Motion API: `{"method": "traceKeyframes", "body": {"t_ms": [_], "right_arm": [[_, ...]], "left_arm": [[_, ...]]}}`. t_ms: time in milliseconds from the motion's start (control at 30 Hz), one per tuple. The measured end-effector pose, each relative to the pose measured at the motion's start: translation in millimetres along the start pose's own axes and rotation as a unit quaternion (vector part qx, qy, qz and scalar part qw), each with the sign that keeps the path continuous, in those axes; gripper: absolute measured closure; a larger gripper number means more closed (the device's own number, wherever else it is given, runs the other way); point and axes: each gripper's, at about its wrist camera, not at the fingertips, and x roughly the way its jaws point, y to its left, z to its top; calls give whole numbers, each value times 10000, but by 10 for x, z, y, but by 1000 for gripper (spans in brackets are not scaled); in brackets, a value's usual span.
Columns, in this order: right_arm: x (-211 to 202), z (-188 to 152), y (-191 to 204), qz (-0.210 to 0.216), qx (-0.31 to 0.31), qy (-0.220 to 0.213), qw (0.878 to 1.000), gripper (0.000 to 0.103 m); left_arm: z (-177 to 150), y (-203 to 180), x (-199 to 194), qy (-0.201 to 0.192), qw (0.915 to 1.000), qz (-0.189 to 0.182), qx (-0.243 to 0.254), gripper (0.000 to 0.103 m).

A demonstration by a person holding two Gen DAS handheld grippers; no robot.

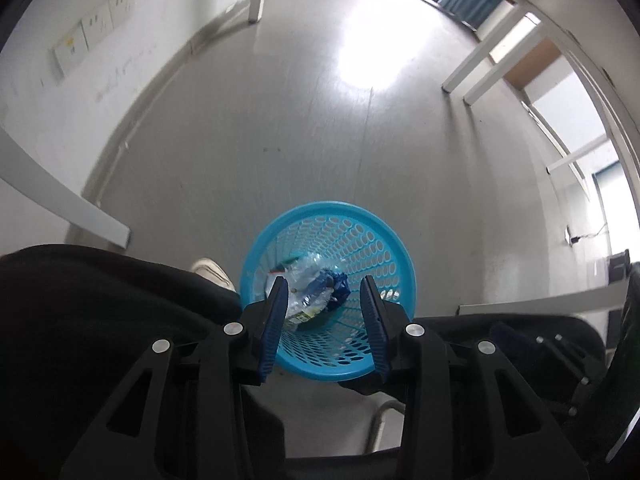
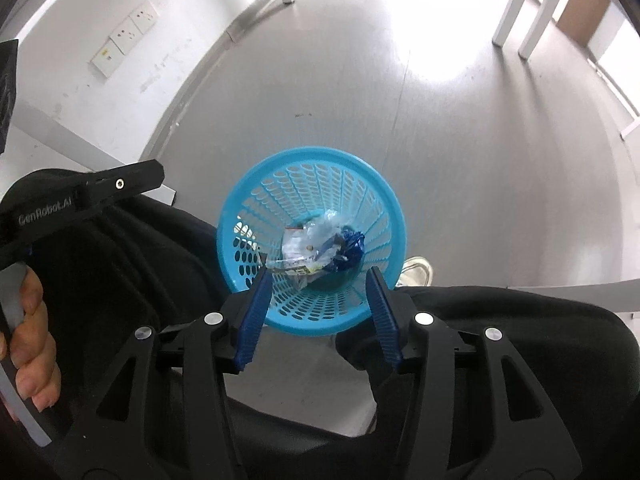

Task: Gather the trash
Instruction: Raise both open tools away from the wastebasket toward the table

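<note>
A round blue perforated trash basket (image 1: 360,220) stands on the grey floor between the person's legs; it also shows in the right wrist view (image 2: 260,184). Crumpled clear plastic wrappers (image 1: 306,288) and a dark blue wrapper (image 1: 340,286) lie in its bottom; they show in the right wrist view too, the clear ones (image 2: 308,240) and the blue one (image 2: 352,246). My left gripper (image 1: 324,284) is open and empty above the basket. My right gripper (image 2: 318,276) is open and empty above the basket. The left gripper's body (image 2: 80,196) shows in the right wrist view.
The person's black-trousered legs (image 1: 100,320) flank the basket, with a white shoe (image 1: 212,272) beside it. White table legs (image 1: 476,64) stand on the floor to the right and far back. A white wall with socket plates (image 1: 92,28) runs along the left.
</note>
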Motion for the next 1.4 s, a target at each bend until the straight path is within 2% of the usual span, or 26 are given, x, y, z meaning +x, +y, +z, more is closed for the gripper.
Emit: {"method": "traceKeyframes", "body": {"t_ms": [233, 367, 433, 500, 600, 700, 900, 1067, 1300, 1400], "right_arm": [[-484, -176, -29, 18, 18, -415, 9991, 52], [-827, -304, -86, 42, 167, -819, 9965, 50], [-997, -397, -103, 27, 195, -1013, 9947, 47], [-1181, -488, -117, 55, 200, -1199, 9926, 42], [-1465, -607, -145, 81, 219, -1491, 9885, 39], [-1722, -699, -155, 152, 279, -1790, 9833, 31], [-2311, -797, -174, 77, 259, -2522, 9673, 17], [-2781, -707, -257, 64, 341, -3036, 9522, 9], [-3149, -378, -380, -136, 458, -3551, 9336, 9], [-3221, -213, -454, -173, 504, -3608, 9311, 9]], "left_arm": [[-218, -106, -595, -442, 9985, -28, 329, 60], [-358, -162, -961, -743, 9956, -98, 558, 58], [-446, -154, -1166, -955, 9932, -67, 662, 43], [-543, -148, -1376, -1239, 9890, 38, 808, 37], [-635, -157, -1624, -1520, 9837, 80, 955, 30], [-678, -165, -1851, -1791, 9784, -6, 1032, 22], [-743, -288, -2230, -2273, 9667, -103, 1167, 6], [-654, -381, -2444, -2521, 9602, -84, 1196, 6], [-484, -520, -2667, -2975, 9458, 128, 1296, 6], [-332, -582, -2722, -3083, 9418, 157, 1334, 6]]}}
